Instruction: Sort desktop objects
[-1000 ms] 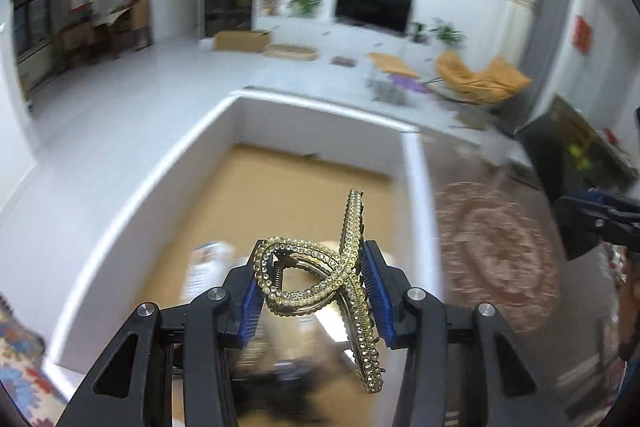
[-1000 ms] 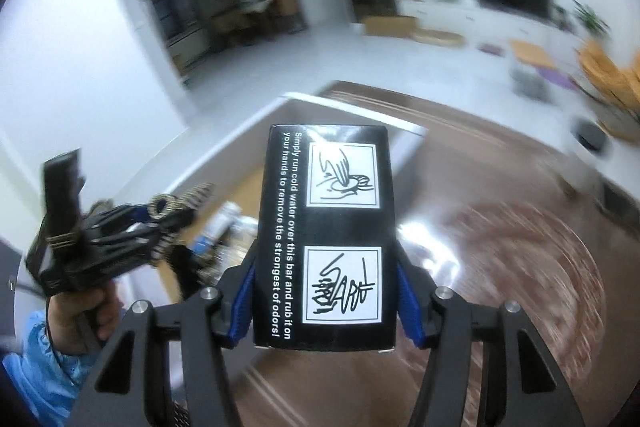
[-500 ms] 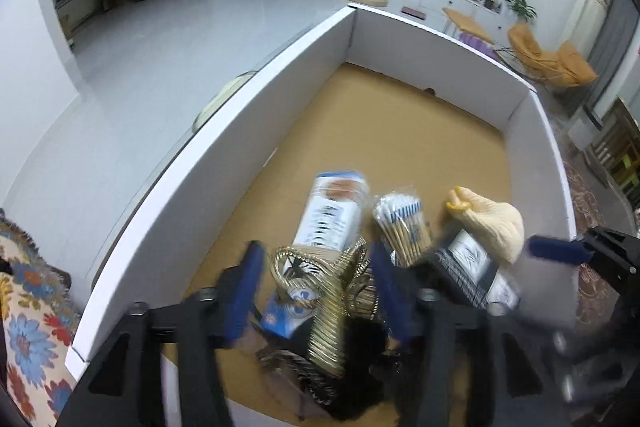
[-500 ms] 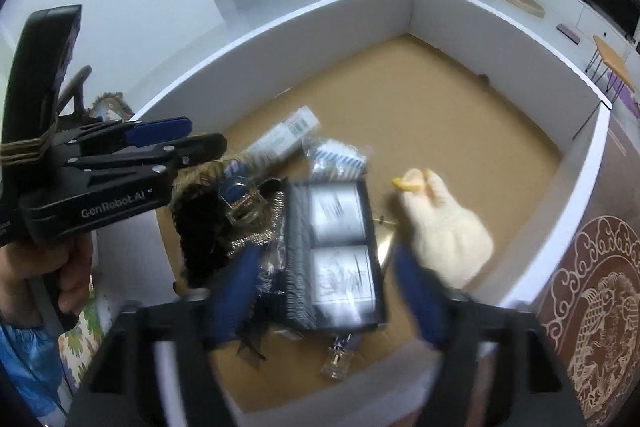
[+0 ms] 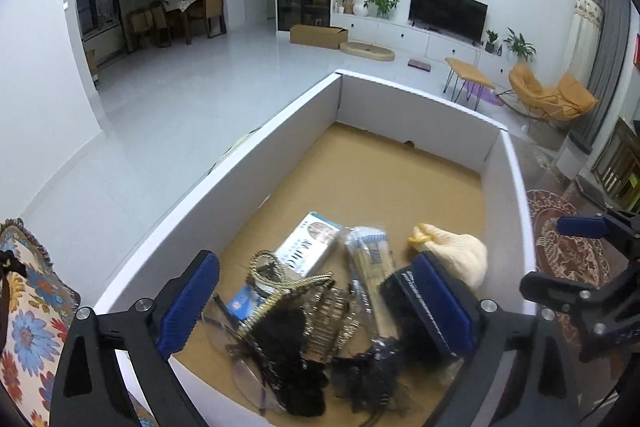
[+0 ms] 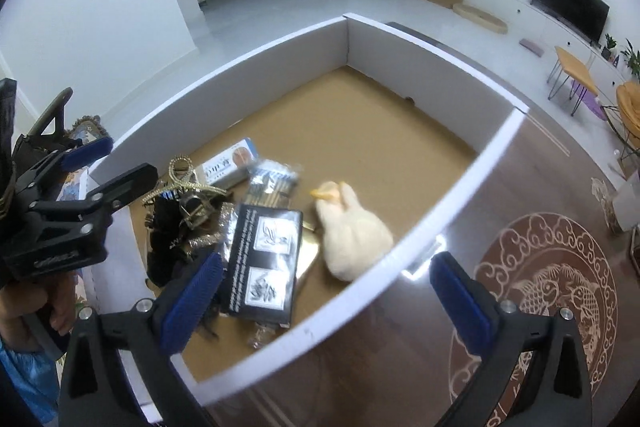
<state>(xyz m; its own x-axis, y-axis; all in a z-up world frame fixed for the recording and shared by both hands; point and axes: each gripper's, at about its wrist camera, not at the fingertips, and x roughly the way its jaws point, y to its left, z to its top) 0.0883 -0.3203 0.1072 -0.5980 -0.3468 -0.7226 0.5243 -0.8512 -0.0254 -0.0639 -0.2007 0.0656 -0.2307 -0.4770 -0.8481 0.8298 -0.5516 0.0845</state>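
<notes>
A white-walled box (image 5: 256, 151) with a brown cardboard floor holds a pile at its near end. My left gripper (image 5: 316, 307) is open and empty above the gold rhinestone hair claw (image 5: 280, 291), which lies on black hair pieces (image 5: 296, 343). My right gripper (image 6: 328, 295) is open and empty above the box's near wall (image 6: 360, 291). The black instruction box (image 6: 264, 263) lies flat in the pile, next to a cream plush duck (image 6: 352, 231). The left gripper also shows in the right wrist view (image 6: 104, 171).
In the box also lie a blue-and-white carton (image 5: 308, 247), a packet of cotton swabs (image 5: 370, 259) and clear glasses (image 5: 244, 379). A dark wooden table with a carp medallion (image 6: 544, 287) is to the right. A floral cushion (image 5: 24, 307) is at the left.
Both grippers opened. The left let go of the gold hair claw and the right let go of the black box; both things now lie in the white box.
</notes>
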